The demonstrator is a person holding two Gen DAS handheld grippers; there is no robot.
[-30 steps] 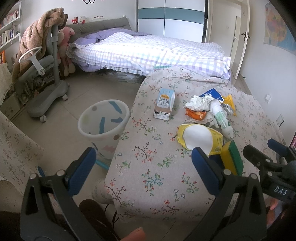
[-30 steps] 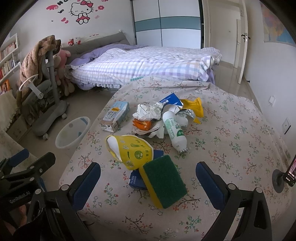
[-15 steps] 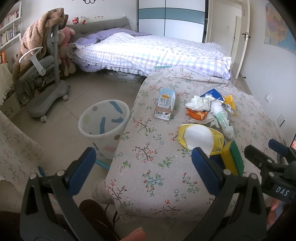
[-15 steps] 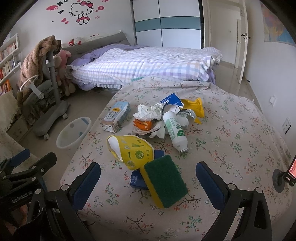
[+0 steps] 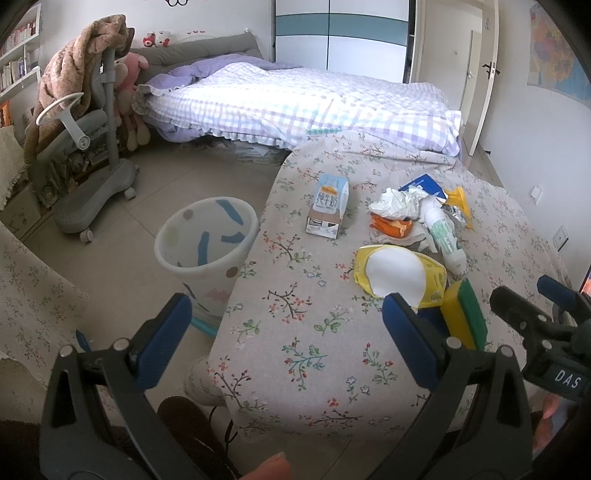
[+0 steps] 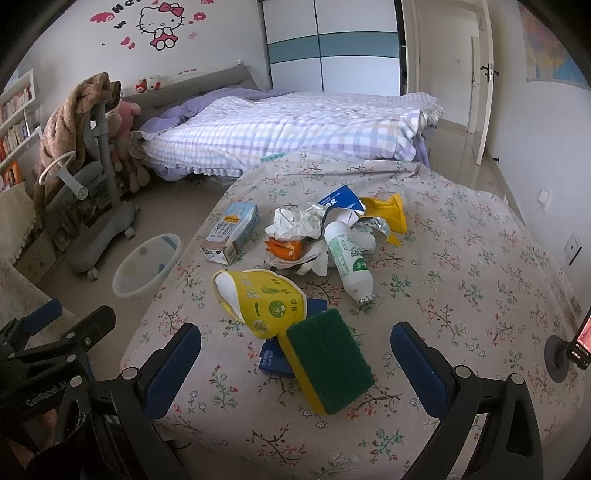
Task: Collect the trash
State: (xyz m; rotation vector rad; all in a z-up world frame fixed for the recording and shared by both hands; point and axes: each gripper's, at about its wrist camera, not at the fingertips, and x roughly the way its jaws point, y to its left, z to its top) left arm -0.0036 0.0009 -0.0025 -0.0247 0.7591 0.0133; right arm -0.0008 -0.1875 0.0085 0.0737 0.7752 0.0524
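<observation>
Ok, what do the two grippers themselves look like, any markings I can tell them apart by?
Both are black plastic two-finger clamps with silver rivets and blue pads. The left gripper shows white "GenRobot.AI" lettering in the right wrist view; the right gripper shows "DAS" in the left wrist view.

Kid's bedroom at home: bed (image 6: 295,125) w/ checked quilt, cartoon-cat wall sticker (image 6: 160,24), wardrobe (image 6: 332,48).

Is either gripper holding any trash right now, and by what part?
Nothing is held. The left gripper and right gripper both hang open above the table, jaws empty.
</observation>
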